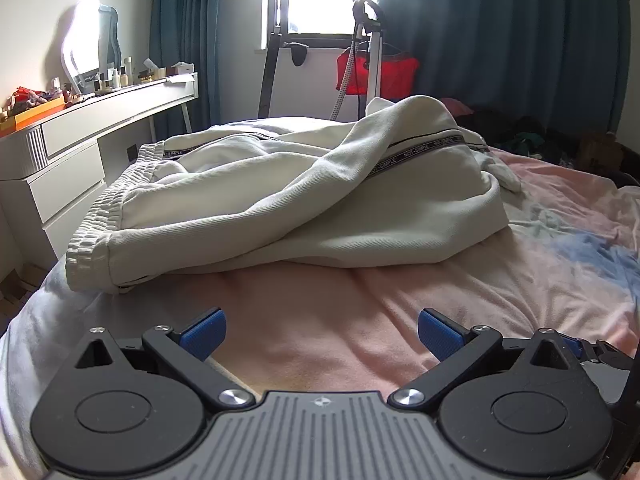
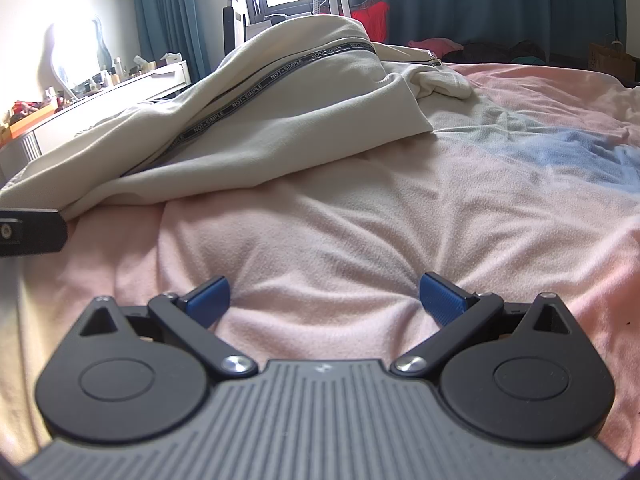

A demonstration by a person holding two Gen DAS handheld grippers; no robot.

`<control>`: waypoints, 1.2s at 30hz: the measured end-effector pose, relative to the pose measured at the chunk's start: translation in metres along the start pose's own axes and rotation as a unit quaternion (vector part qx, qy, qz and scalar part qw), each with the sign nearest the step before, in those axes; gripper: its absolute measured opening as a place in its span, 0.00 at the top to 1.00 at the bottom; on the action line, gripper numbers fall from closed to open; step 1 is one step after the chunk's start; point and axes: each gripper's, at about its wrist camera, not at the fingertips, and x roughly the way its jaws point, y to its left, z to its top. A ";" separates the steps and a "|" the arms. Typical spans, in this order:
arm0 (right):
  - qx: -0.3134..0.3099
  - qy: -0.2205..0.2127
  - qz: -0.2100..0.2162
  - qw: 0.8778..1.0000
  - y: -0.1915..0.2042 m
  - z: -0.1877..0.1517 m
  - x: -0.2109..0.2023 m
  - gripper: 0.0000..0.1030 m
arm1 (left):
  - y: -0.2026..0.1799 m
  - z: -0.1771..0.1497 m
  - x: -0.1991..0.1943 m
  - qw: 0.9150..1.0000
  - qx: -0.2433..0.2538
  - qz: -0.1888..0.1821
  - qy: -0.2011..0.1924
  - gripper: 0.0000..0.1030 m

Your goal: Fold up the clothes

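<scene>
Cream sweatpants (image 1: 280, 196) with a black lettered side stripe lie bunched on the pink blanket (image 1: 320, 320), elastic waistband toward the left. My left gripper (image 1: 322, 334) hovers low over the blanket just in front of them, open, nothing between its blue pads (image 1: 204, 332). In the right wrist view the same sweatpants (image 2: 256, 120) rise in a heap at upper left. My right gripper (image 2: 324, 300) rests open on the blanket (image 2: 360, 220), short of the fabric's edge. A black piece of the left gripper (image 2: 32, 232) shows at the left edge.
A white dresser (image 1: 80, 152) with bottles and clutter stands left of the bed. Behind are teal curtains (image 1: 500, 40), a bright window, a garment steamer stand (image 1: 372, 48) and a red garment (image 1: 384, 72). Dark clothes (image 1: 520, 132) pile up at the far right of the bed.
</scene>
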 end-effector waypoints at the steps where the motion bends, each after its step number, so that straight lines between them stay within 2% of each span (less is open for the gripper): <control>1: 0.000 0.000 0.000 1.000 0.000 0.000 0.000 0.00 | 0.001 0.000 0.000 1.000 -0.001 0.000 0.001 0.00; 5: 0.000 0.000 0.000 1.000 0.000 0.000 0.000 0.00 | 0.004 0.000 0.002 1.000 -0.011 0.000 0.007 0.00; 18: 0.004 -0.003 0.002 1.000 -0.001 -0.001 -0.001 0.00 | 0.009 0.004 0.001 1.000 -0.019 0.004 -0.012 0.00; 22: -0.002 0.004 -0.002 1.000 0.000 0.000 0.002 0.00 | 0.012 0.003 0.006 0.999 -0.031 -0.006 -0.006 0.00; 26: -0.004 0.000 -0.003 1.000 0.001 -0.002 0.003 0.00 | 0.008 0.005 0.009 1.000 -0.025 -0.011 -0.014 0.00; 29: -0.002 0.007 -0.001 1.000 0.000 0.000 0.005 0.00 | 0.004 0.007 0.013 0.999 -0.017 -0.036 -0.011 0.00; 33: 0.005 0.004 0.005 1.000 -0.002 0.007 -0.004 0.00 | -0.009 0.010 0.025 0.999 0.016 -0.039 -0.022 0.02; 36: 0.021 -0.023 0.000 1.000 -0.012 0.024 -0.026 0.00 | -0.014 0.026 0.040 0.998 0.028 -0.038 -0.032 0.02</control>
